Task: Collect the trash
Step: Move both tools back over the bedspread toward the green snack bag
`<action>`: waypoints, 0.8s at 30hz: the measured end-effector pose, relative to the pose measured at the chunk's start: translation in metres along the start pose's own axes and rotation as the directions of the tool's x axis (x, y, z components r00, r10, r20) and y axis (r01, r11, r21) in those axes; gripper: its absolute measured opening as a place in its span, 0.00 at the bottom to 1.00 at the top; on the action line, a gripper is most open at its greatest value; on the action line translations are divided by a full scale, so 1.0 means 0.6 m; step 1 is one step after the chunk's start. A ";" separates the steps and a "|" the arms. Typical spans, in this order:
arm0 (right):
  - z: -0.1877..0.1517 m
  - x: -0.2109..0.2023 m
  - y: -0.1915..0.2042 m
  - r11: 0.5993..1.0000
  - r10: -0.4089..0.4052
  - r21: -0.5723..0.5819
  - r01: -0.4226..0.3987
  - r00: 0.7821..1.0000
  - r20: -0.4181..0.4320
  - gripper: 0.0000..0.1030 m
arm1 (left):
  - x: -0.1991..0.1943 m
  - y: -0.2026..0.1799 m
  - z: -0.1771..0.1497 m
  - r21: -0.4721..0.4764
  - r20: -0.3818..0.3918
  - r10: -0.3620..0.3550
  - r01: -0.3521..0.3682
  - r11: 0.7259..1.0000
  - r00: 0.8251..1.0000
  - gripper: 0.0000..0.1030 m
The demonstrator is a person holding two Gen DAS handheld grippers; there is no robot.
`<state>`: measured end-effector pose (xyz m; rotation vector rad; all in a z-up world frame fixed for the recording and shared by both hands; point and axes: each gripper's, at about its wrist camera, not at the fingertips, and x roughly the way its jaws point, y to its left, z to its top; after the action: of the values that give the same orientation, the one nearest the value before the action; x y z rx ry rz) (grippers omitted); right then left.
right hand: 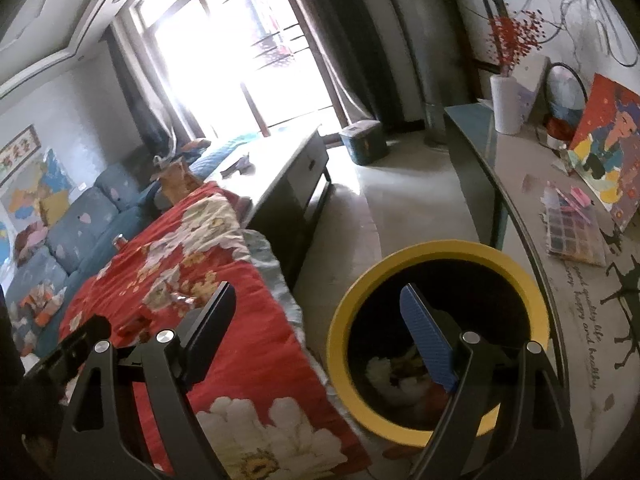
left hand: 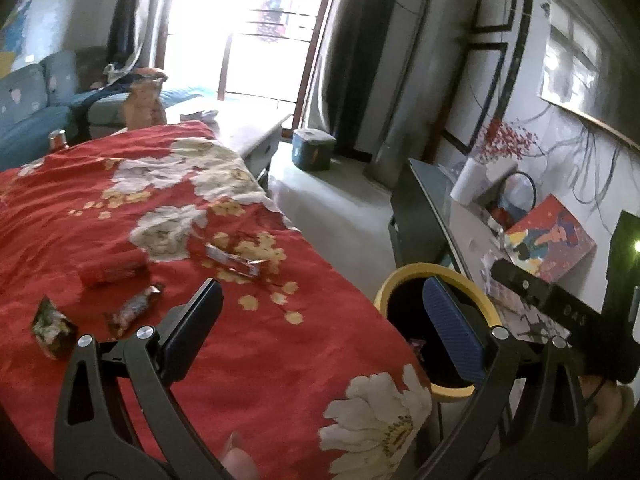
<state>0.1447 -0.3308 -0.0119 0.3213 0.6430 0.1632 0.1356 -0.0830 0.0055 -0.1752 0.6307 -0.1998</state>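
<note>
three pieces of trash lie on the red floral cloth (left hand: 248, 360) covering the bench: a long silver foil wrapper (left hand: 234, 261), a dark crumpled candy wrapper (left hand: 134, 309) and a green-brown crumpled packet (left hand: 52, 330). the left gripper (left hand: 324, 312) stands wide with nothing between its pads. the silver foil wrapper lies just beyond its left fingertip, long axis running from upper left to lower right in the left wrist view. the dark candy wrapper sits left of that finger, tilted from lower left to upper right. the packet is farthest left, near the frame edge.

the round yellow-rimmed bin with a dark inside (right hand: 340, 332) stands on the floor just beside the bench's right edge. the right gripper (right hand: 320, 300) hangs over it, jaws wide and holding nothing, its blue ribbed pad above the bin's mouth and its black finger over the cloth. crumpled scraps (right hand: 384, 376) lie at the bin's bottom.
</note>
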 end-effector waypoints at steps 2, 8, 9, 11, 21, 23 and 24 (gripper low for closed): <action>-0.003 0.000 0.015 1.000 0.009 -0.014 -0.009 1.000 -0.002 0.79 | -0.008 0.011 0.002 -0.015 0.011 0.009 -0.009 1.000 1.000 0.89; -0.010 -0.001 0.053 0.998 0.040 -0.054 -0.040 0.999 -0.005 0.79 | -0.031 0.043 0.007 -0.040 0.039 0.040 -0.039 0.998 0.998 0.89; -0.011 -0.001 0.059 0.997 0.046 -0.060 -0.046 0.999 -0.006 0.79 | -0.034 0.049 0.007 -0.045 0.042 0.045 -0.043 0.998 0.998 0.89; -0.014 0.001 0.073 0.996 0.055 -0.073 -0.056 0.998 -0.009 0.79 | -0.040 0.061 0.008 -0.057 0.050 0.058 -0.055 0.997 0.997 0.89; -0.029 0.016 0.143 0.986 0.105 -0.124 -0.109 0.994 -0.037 0.79 | -0.071 0.128 0.006 -0.108 0.086 0.148 -0.139 0.984 0.985 0.89; -0.035 0.021 0.160 0.983 0.115 -0.141 -0.121 0.992 -0.048 0.79 | -0.075 0.141 0.006 -0.123 0.089 0.158 -0.147 0.981 0.983 0.89; -0.037 0.022 0.164 0.981 0.119 -0.148 -0.125 0.992 -0.052 0.79 | -0.077 0.147 0.006 -0.130 0.090 0.164 -0.152 0.980 0.982 0.89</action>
<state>0.1364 -0.2298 -0.0023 0.2119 0.6493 0.3354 0.1129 0.0139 0.0150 -0.2512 0.5539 0.0016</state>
